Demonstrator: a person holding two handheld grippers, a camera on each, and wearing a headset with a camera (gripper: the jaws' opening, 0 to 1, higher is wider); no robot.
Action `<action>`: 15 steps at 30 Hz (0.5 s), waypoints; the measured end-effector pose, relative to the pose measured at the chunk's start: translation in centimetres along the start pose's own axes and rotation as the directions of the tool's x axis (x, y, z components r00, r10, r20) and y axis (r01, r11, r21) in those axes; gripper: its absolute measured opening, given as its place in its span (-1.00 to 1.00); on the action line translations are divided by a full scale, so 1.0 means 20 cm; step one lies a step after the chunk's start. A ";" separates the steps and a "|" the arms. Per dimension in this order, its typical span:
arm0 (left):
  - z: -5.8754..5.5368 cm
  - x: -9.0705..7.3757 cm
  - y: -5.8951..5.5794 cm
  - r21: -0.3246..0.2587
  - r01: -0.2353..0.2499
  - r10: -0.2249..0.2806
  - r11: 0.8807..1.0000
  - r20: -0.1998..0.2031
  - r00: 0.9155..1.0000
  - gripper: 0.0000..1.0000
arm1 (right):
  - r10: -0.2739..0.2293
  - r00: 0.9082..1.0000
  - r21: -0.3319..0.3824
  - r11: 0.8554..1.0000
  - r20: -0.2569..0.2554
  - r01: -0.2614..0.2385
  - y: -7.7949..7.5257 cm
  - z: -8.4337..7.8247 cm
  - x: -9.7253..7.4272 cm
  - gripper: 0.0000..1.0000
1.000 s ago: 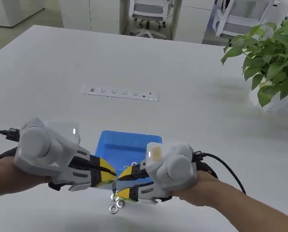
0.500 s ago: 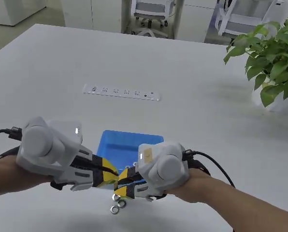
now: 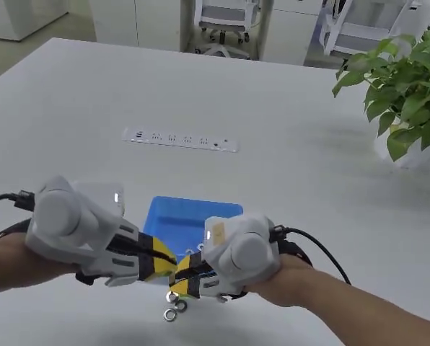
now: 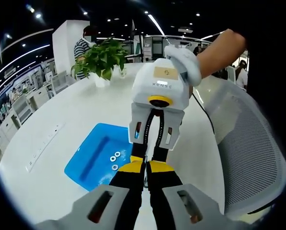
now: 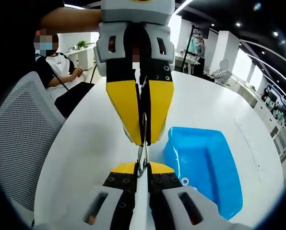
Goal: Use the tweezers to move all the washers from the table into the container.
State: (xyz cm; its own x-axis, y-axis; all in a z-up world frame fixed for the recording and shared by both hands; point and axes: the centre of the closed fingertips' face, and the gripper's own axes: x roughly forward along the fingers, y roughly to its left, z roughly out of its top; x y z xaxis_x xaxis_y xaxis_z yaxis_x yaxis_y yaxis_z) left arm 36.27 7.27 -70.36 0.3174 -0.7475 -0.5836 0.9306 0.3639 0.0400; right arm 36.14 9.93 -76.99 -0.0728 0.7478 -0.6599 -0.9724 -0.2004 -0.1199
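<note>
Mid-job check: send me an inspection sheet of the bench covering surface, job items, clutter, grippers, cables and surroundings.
Surface: white table, no spills seen.
Job's things: blue tray holding three washers; about three loose washers on the table at its near edge; tweezers held above the table.
Clutter: power strip beyond the tray.
Grippers: left gripper and right gripper meet tip to tip, both shut on the tweezers.
Cables: black cable trails from the right gripper; second cable from the left.
Surroundings: potted plant at the far right; office chairs behind the table.
</note>
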 end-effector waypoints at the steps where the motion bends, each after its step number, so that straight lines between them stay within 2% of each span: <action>1: 0.00 0.00 0.00 0.001 -0.001 0.001 1.000 -0.001 1.000 -0.88 | -0.005 1.000 0.013 1.000 0.005 0.005 0.00 0.00 0.00 -0.83; 8: 0.01 0.01 0.00 0.015 -0.001 0.001 1.000 -0.013 1.000 -0.87 | -0.016 1.000 0.027 1.000 0.009 0.016 -0.01 0.00 0.00 -0.83; 15: 0.04 0.00 0.00 0.009 -0.013 0.013 1.000 0.003 1.000 -0.81 | -0.026 0.999 0.034 0.999 0.020 0.025 -0.01 0.03 -0.02 -0.83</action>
State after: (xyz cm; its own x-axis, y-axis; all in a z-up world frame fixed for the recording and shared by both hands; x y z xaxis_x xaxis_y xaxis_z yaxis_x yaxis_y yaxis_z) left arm 36.35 6.92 -69.72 0.3303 -0.7442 -0.5806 0.9279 0.3687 0.0553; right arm 36.31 10.04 -76.22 -0.0518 0.7656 -0.6413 -0.9809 -0.1594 -0.1111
